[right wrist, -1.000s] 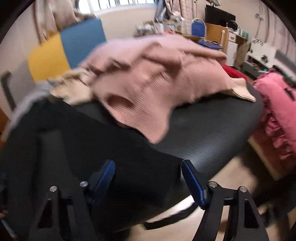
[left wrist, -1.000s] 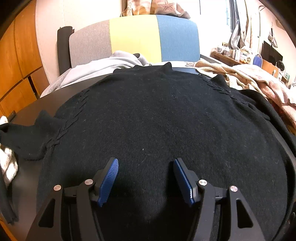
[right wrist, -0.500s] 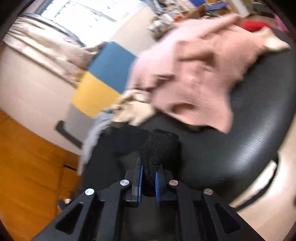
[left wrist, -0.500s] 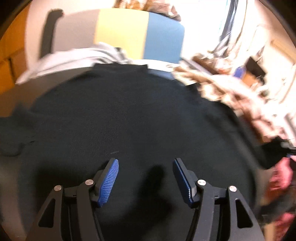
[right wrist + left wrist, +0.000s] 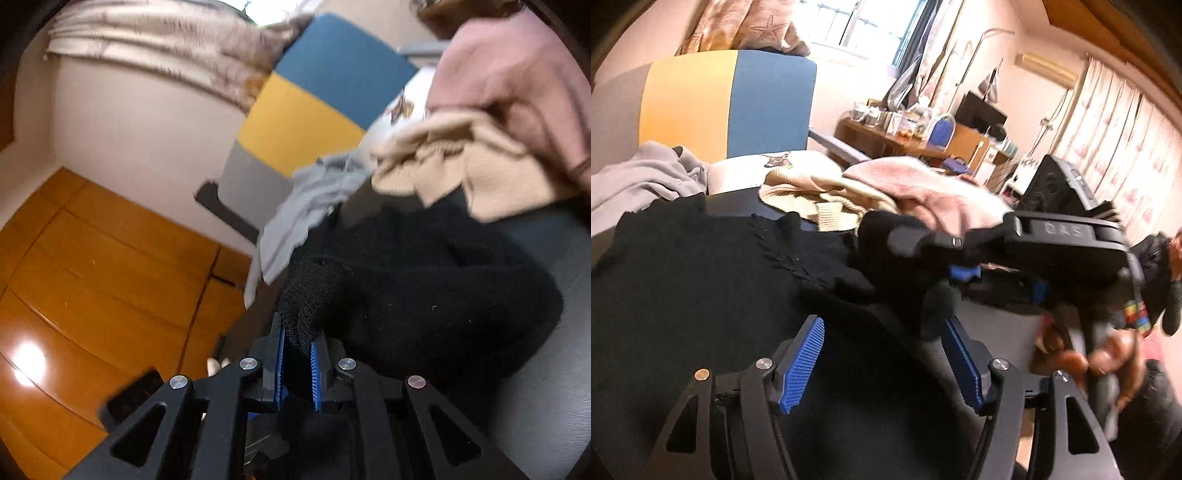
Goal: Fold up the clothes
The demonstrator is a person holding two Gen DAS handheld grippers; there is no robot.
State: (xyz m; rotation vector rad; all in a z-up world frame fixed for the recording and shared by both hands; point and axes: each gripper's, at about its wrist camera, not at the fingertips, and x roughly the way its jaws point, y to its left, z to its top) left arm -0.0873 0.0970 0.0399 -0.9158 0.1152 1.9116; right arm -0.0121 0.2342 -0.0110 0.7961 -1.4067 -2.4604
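**Lived-in room of a home**

Sunlit window hung with star-printed curtain. Colour-block chair back in yellow and blue (grey too, seen from the right wrist). Cluttered wooden shelf, dark screen, wall air conditioner, orange wooden cabinets, heaped sweaters.

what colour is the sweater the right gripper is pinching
Black. The black sweater shows best in the right wrist view, a fold of it clamped in the right gripper.

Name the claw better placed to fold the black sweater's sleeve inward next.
Right. The right claw is shut on the black sweater's sleeve; the left claw is opening, gripping nothing.
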